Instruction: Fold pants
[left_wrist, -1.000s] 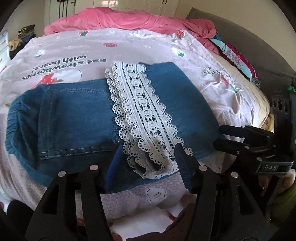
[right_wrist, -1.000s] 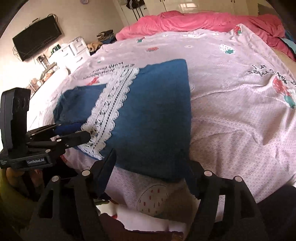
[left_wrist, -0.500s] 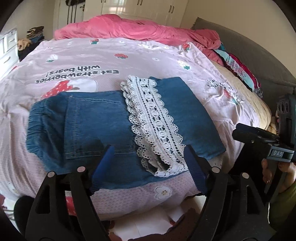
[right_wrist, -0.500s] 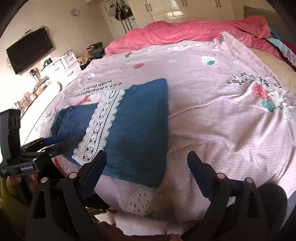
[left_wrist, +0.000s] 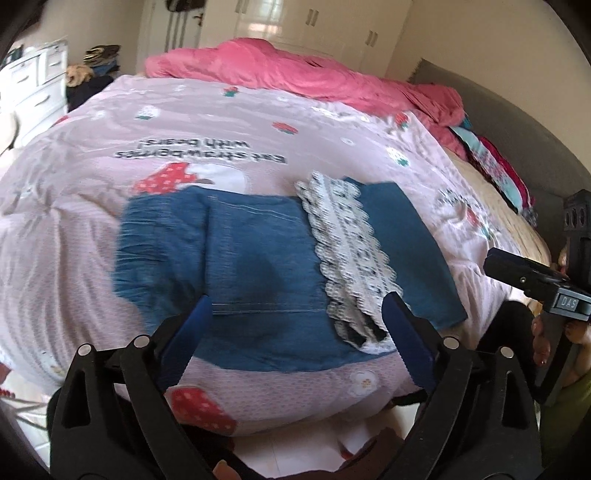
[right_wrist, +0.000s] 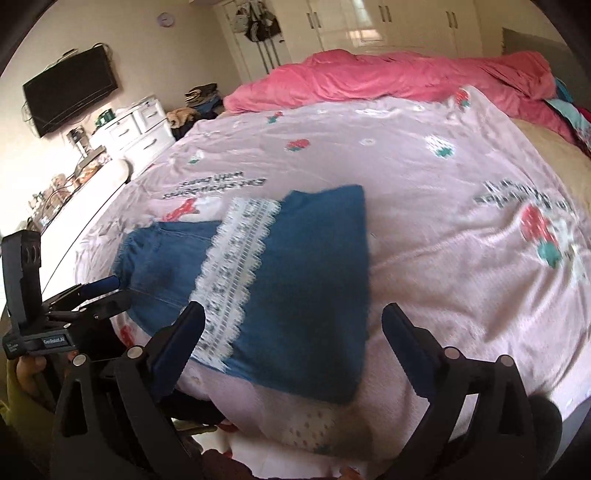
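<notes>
Your left gripper (left_wrist: 297, 317) and right gripper (right_wrist: 293, 325) hang just above the bed's near edge, jaws opening wide with nothing between them, which reads as letting go so the fold can settle. Beyond them the pants (left_wrist: 258, 266) lie folded on the pink quilt (left_wrist: 221, 125) (lace hem (left_wrist: 347, 243) laid over the denim), kept near for easy reach.
</notes>
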